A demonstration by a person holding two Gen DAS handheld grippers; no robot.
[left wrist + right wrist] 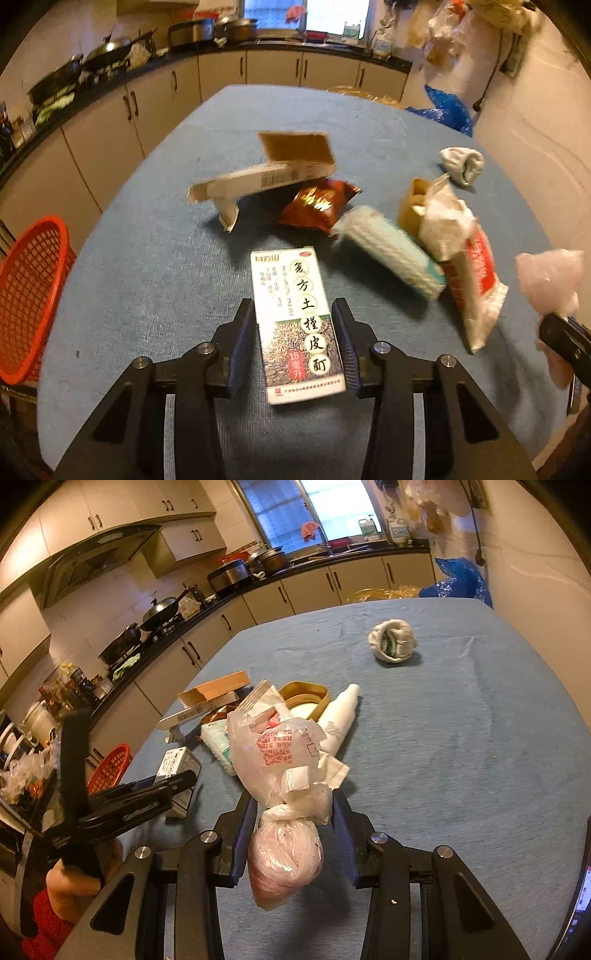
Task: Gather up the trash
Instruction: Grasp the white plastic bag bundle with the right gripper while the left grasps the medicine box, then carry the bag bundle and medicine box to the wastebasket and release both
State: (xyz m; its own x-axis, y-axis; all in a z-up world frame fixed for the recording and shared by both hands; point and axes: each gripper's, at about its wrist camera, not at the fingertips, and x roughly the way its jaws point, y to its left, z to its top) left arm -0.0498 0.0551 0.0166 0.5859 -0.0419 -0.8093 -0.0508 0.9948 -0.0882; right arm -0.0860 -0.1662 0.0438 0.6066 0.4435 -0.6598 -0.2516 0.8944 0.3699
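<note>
Left wrist view, medicine box (297, 325) clamped between left fingers (242, 339), right fingers (240, 834) clamping knotted bag (284, 860)

Glossy cardboard box (299, 325), matt cloth tabletop (147, 266)

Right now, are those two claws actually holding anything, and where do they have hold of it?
Left gripper clamps the medicine box by its long sides, near its lower half. Right gripper squeezes the knotted plastic bag around its bulging tied bundle.

Tons of bare tabletop (461, 738) across the right of the right wrist view – only a rolled sock (392, 645) sits there. Centre-left is jammed: plastic bag (284, 753), cartons (212, 698) – red basket (31, 299) blocks the left edge.
</note>
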